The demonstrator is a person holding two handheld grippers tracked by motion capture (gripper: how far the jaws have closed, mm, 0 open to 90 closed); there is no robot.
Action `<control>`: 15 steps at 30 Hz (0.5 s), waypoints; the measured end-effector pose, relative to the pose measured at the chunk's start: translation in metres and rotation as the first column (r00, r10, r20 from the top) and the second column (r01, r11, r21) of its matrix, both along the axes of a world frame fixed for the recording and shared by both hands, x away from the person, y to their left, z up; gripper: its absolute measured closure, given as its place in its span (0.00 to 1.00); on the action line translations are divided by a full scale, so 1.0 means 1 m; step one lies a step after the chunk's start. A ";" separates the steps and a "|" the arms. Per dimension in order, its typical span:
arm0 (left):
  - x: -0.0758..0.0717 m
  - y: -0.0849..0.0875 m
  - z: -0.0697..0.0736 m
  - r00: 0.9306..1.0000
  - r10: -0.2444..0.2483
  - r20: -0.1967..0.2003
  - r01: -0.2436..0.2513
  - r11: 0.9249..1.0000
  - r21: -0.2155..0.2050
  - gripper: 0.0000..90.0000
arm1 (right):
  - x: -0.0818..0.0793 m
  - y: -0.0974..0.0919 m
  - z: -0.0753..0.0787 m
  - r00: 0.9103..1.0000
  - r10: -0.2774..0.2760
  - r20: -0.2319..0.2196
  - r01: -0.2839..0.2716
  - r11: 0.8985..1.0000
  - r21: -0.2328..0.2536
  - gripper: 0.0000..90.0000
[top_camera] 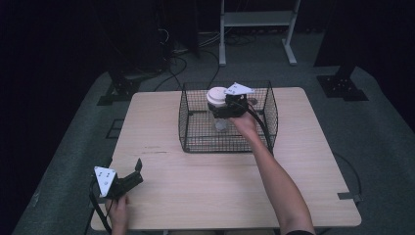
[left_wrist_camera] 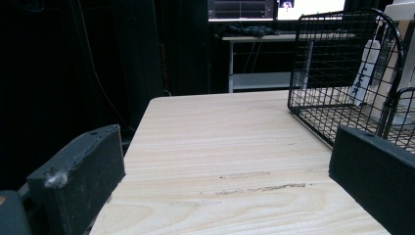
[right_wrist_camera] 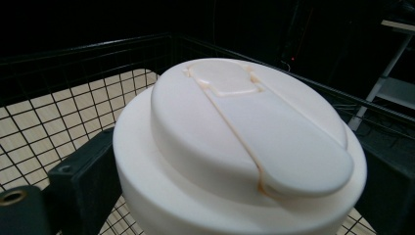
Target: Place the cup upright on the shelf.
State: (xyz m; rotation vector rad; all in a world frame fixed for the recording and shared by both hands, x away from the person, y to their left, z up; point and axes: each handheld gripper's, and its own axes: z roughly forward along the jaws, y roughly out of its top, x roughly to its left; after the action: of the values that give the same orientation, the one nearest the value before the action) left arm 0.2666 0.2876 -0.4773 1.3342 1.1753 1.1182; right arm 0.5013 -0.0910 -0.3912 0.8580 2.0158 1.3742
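left gripper [top_camera: 137,170] sits at the near-left corner of the table [top_camera: 205,191], held low by the person's left hand [top_camera: 117,211]. its jaws stand wide apart w/ nothing btwn them; in the left gripper view just bare wood shows btwn the two black jaws, w/ a couple of scuff marks [left_wrist_camera: 264,186] on the wood just ahead of them. farther out and to the right of that claw is the black wire basket [left_wrist_camera: 342,68], well apart from it, w/ a clear bottle shape visible thru the mesh.

right gripper [top_camera: 219,108] is farther off, up over the basket [top_camera: 188,122], arm reaching in from the near-right side. its jaws are closed in on a container w/ a white lid [top_camera: 216,95]; one jaw on each side of it, just under the lid's rim, pressed against it. in the right gripper view the lid [right_wrist_camera: 244,142] is right up against the claw, btwn both jaws, upright, w/ a flip-tab running across its top. the container's clear body hangs below the claw inside the basket; can't tell if its base touches the basket floor. beyond the claw: the basket's far wall, then table edge, dark floor and a white metal frame [top_camera: 257,29].
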 end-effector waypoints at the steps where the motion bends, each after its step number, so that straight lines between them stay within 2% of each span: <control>1: 0.000 0.000 0.000 1.000 0.000 0.000 0.000 1.000 0.000 0.00 | 0.000 0.000 0.000 1.000 -0.004 -0.005 0.004 1.000 0.002 0.05; 15: 0.000 -0.001 0.000 1.000 0.003 -0.001 -0.003 1.000 0.009 0.00 | 0.000 -0.006 0.002 1.000 -0.003 -0.030 0.002 1.000 -0.011 0.05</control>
State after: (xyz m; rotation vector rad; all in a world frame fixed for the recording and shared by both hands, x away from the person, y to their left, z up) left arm 0.2667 0.2865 -0.4773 1.3405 1.1747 1.1267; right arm 0.5011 -0.0972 -0.3888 0.8816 2.0424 1.3554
